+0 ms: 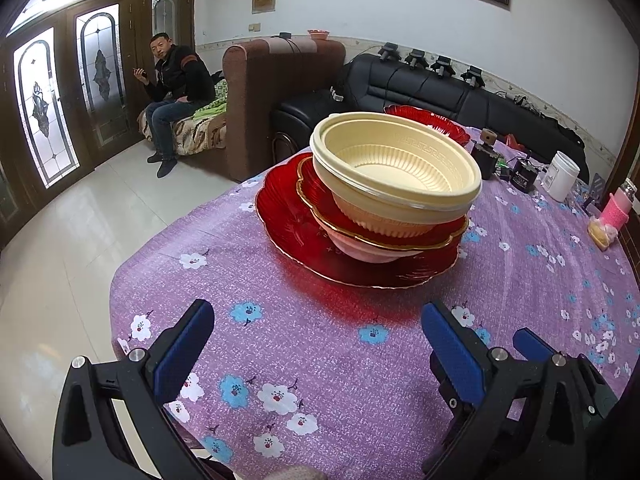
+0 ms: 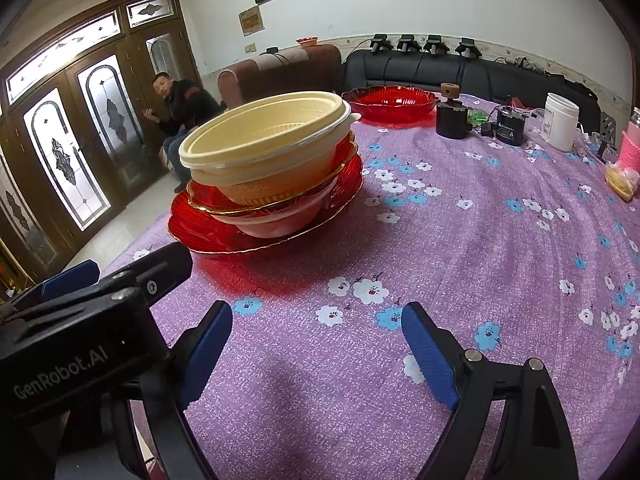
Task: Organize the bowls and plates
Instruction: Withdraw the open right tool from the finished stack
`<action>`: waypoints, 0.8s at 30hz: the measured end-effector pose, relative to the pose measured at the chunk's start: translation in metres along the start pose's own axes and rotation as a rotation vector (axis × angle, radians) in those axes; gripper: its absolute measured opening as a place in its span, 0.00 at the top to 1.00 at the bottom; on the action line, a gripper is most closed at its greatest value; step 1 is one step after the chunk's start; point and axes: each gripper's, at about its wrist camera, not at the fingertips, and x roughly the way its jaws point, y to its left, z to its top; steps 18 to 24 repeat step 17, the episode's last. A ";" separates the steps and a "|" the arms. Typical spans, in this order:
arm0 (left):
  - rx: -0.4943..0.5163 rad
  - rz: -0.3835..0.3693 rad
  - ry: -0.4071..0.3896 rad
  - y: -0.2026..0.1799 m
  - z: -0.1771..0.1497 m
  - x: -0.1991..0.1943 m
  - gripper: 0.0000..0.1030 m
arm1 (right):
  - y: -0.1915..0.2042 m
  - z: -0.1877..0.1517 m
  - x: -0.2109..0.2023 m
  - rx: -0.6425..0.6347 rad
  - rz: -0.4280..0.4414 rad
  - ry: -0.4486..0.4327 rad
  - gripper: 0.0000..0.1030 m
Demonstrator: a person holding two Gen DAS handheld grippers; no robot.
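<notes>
- Hovering low over the purple flowered tablecloth point(image 1: 320, 360), the left gripper point(image 1: 316, 332) has its blue-padded fingers point(image 1: 184, 344) spread wide with nothing between them.
- The right gripper point(image 2: 316, 340) is just as wide open and just as empty, its blue pads point(image 2: 428, 352) framing bare cloth; the left one's black body shows at the lower left edge of the right wrist view, so the two hang side by side.
- Straight ahead of both, near but not touching, stands the stack: a broad red gold-rimmed glass plate point(image 1: 304, 240) at the bottom, a pale pink-white bowl point(image 1: 360, 250) on it, a smaller red scalloped gold-rimmed dish point(image 1: 320, 196) on that, and two nested cream ribbed plastic bowls point(image 1: 396, 168) on top.
- The stack leans; the cream bowls tip toward the grippers and overhang one side, so a knock could slide them off.
- From the left gripper the stack lies ahead and slightly right; from the right gripper it lies ahead and to the left. Neither looks clearly nearer.
- A second red scalloped glass dish point(image 2: 392, 102) sits alone, well apart at the far edge of the table, beyond the stack. It looks like the piece left to gather, and the right gripper seems better placed to reach it.
- Past it stand a white plastic jar point(image 2: 562, 122) and small dark gadgets point(image 2: 452, 118), clear of the path.
</notes>
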 end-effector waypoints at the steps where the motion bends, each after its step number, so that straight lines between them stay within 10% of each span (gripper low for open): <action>1: 0.000 0.000 0.001 0.000 0.000 0.000 0.00 | 0.000 0.000 0.000 0.000 0.000 0.001 0.13; 24: 0.014 0.013 0.002 0.002 0.002 0.002 0.00 | 0.004 0.000 0.004 -0.022 0.017 0.019 0.12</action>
